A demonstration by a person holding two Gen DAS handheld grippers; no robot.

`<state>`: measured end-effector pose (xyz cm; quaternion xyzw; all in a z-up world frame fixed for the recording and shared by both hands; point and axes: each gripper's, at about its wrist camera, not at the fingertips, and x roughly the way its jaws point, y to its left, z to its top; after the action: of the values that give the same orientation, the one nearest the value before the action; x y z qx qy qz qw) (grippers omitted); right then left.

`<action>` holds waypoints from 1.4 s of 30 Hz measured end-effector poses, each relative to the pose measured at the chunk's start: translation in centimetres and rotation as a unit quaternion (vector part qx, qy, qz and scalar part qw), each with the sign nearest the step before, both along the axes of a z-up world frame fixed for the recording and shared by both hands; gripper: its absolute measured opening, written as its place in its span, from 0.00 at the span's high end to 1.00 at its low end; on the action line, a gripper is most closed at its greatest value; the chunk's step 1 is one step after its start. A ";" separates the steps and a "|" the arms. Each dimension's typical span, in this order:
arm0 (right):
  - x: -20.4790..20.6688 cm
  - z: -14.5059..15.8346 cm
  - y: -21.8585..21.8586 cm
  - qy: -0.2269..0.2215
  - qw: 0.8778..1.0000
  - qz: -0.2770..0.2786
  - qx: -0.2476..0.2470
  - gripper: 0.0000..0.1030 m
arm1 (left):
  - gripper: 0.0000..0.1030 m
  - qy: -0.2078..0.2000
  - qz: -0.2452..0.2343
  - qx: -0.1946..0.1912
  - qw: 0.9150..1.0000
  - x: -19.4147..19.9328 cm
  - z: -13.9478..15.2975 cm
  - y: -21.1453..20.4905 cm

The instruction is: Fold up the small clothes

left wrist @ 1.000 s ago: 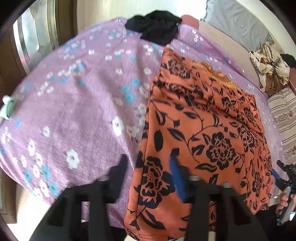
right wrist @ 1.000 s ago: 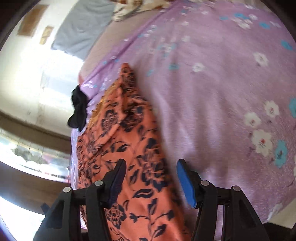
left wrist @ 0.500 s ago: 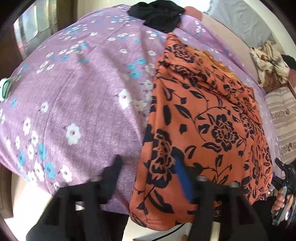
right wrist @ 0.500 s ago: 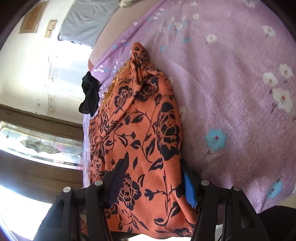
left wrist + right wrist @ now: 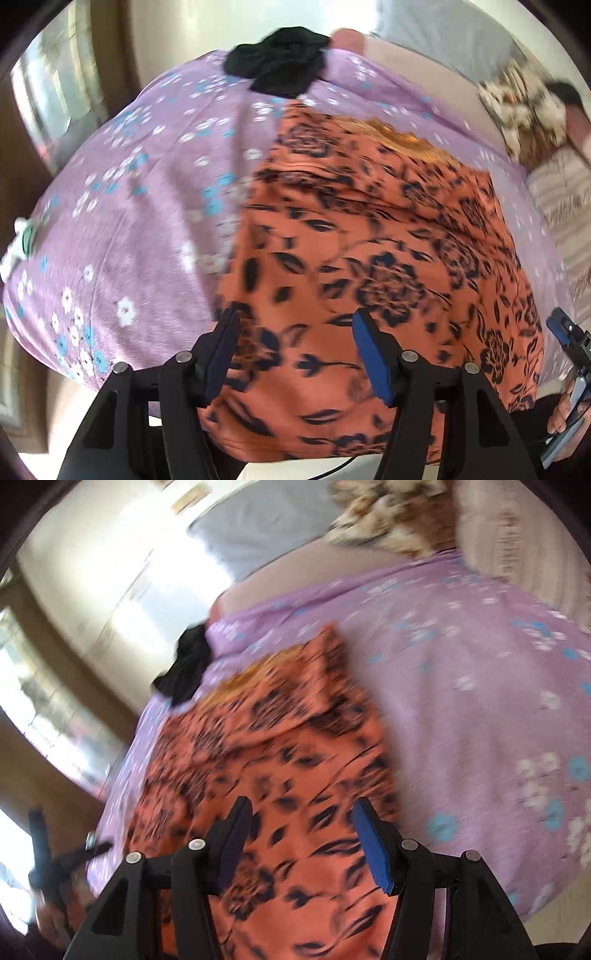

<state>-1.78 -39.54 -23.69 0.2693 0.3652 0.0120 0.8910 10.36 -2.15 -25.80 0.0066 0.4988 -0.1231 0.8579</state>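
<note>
Left wrist view showed the left gripper [image 5: 295, 350] with its jaws spread wide and nothing between them, poised over the near edge of the orange floral garment [image 5: 369, 258]. The garment lay spread on the bed [image 5: 129, 221], which carried a purple sheet printed with white and blue flowers. The garment's near hem hung over the bed's front edge. At the far end of the bed a crumpled black cloth [image 5: 280, 70] rested on the sheet, apart from the garment. A grey cloth [image 5: 443, 37] hung against the pale wall beyond it. To the right sat a brown-and-cream patterned bundle [image 5: 517, 110] and a striped pillow [image 5: 561, 206]. A glazed wooden door [image 5: 48, 96] stood at the left. A small green-and-white object [image 5: 22, 240] sat at the bed's left edge; its kind could not be told.

Right wrist view showed the right gripper [image 5: 301, 834], jaws likewise spread and empty, over the garment's [image 5: 277, 775] near right portion. The frame was blurred by motion. The sheet [image 5: 480, 701] extended to the right of the garment. The black cloth [image 5: 184, 664] lay beyond the garment's far left corner. Bright windows [image 5: 44, 701] filled the left side of the room. The left gripper [image 5: 48, 864] appeared at the lower left edge.
</note>
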 end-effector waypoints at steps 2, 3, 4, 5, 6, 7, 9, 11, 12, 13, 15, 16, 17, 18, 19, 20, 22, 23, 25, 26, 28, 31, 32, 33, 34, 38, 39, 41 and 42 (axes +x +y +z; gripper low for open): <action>0.7 -0.3 1.1 0.017 0.999 0.028 0.000 0.41 | 0.37 0.001 -0.015 0.021 1.000 -0.4 0.0 -2.5; 1.1 -0.6 1.8 0.031 0.999 0.040 -0.002 0.41 | 0.37 0.006 -0.017 0.026 0.999 -0.6 -0.3 -3.4; 1.2 -0.8 2.3 0.041 0.998 0.047 -0.002 0.41 | 0.37 0.017 -0.017 0.032 0.999 -0.7 -0.7 -4.6; 1.4 -1.3 2.6 0.054 0.997 0.055 0.001 0.41 | 0.37 0.024 -0.015 0.035 0.999 -0.9 -1.1 -5.2; 1.7 -1.8 2.9 0.070 0.995 0.064 0.008 0.41 | 0.37 0.034 -0.012 0.037 0.999 -0.9 -1.7 -5.9; 1.6 -2.3 3.0 0.081 0.994 0.072 0.014 0.41 | 0.37 0.046 -0.008 0.039 0.998 -0.9 -2.4 -6.5; 1.9 -3.9 3.3 0.124 0.988 0.089 0.025 0.41 | 0.37 0.079 -0.001 0.044 0.996 -0.9 -4.3 -7.3; 1.8 -4.4 3.3 0.129 0.986 0.097 0.026 0.43 | 0.36 0.092 0.003 0.068 0.993 -1.1 -5.6 -7.8; 1.5 -4.2 3.0 0.127 0.986 0.099 0.031 0.43 | 0.36 0.078 0.004 0.071 0.994 -1.4 -5.3 -7.8; 1.4 -4.1 2.7 0.126 0.986 0.100 0.040 0.43 | 0.36 0.078 0.002 0.079 0.994 -1.7 -5.1 -8.0; 0.8 -3.7 1.9 0.115 0.988 0.087 0.061 0.43 | 0.36 0.083 -0.005 0.092 0.992 -2.0 -4.6 -8.2; 0.6 -3.3 1.6 0.105 0.989 0.082 0.060 0.43 | 0.36 0.077 -0.004 0.097 0.992 -2.2 -4.0 -8.1; 0.3 -2.6 1.2 0.089 0.992 0.076 0.055 0.43 | 0.36 0.067 0.003 0.097 0.993 -2.3 -3.4 -7.7; 0.0 -2.1 1.0 0.075 0.994 0.069 0.049 0.42 | 0.36 0.061 0.011 0.092 0.994 -2.3 -2.8 -7.3; -0.4 -1.6 0.7 0.061 0.996 0.057 0.040 0.42 | 0.36 0.057 0.021 0.087 0.994 -2.3 -2.2 -6.5; -0.6 -1.3 0.4 0.055 0.997 0.048 0.034 0.42 | 0.36 0.055 0.030 0.086 0.994 -2.1 -1.8 -5.9; -0.5 -1.5 -0.3 0.062 0.996 0.043 0.038 0.42 | 0.36 0.049 0.053 0.092 0.993 -1.6 -1.1 -4.3; -0.5 -2.0 -0.8 0.075 0.995 0.039 0.047 0.42 | 0.36 0.048 0.069 0.094 0.992 -1.2 -1.0 -3.3; -0.1 -3.1 -1.4 0.101 0.992 0.036 0.060 0.42 | 0.36 0.054 0.101 0.090 0.989 -0.4 -0.9 -1.1; 0.0 -3.7 -1.7 0.116 0.990 0.037 0.065 0.42 | 0.36 0.056 0.113 0.087 0.988 -0.4 -1.1 0.2; 0.1 -4.3 -1.8 0.116 0.989 0.043 0.075 0.42 | 0.36 0.068 0.131 0.076 0.986 0.0 -1.4 2.3; -0.4 -4.7 -1.8 0.111 0.989 0.059 0.082 0.42 | 0.36 0.112 0.125 0.049 0.985 0.5 -3.4 4.1; -0.5 -4.8 -1.7 0.110 0.988 0.065 0.083 0.42 | 0.36 0.116 0.123 0.047 0.985 0.4 -3.9 4.2; -0.6 -4.8 -1.4 0.109 0.988 0.072 0.082 0.41 | 0.37 0.117 0.117 0.043 0.985 0.1 -4.4 4.4; -0.7 -4.6 -0.9 0.107 0.988 0.080 0.082 0.41 | 0.40 0.111 0.107 0.034 0.987 -0.2 -4.5 4.3; -0.9 -4.2 0.0 0.095 0.984 0.109 0.102 0.41 | 0.73 0.073 0.052 0.045 0.995 -1.5 -3.6 3.1; -1.1 -3.6 -0.3 0.082 0.988 0.095 0.087 0.41 | 0.79 0.064 0.041 0.044 0.996 -1.9 -3.1 2.8; -1.7 -2.9 -1.3 0.063 0.993 0.065 0.077 0.41 | 0.79 0.056 0.037 0.027 0.997 -2.1 -2.4 3.0; -2.0 -2.7 -2.2 0.057 0.994 0.046 0.083 0.41 | 0.79 0.056 0.042 0.014 0.997 -2.1 -2.1 3.6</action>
<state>-3.79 -41.71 -26.37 0.3255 0.4251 0.0684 0.8418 8.30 1.44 -27.93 -0.0090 0.5473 -0.0803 0.8331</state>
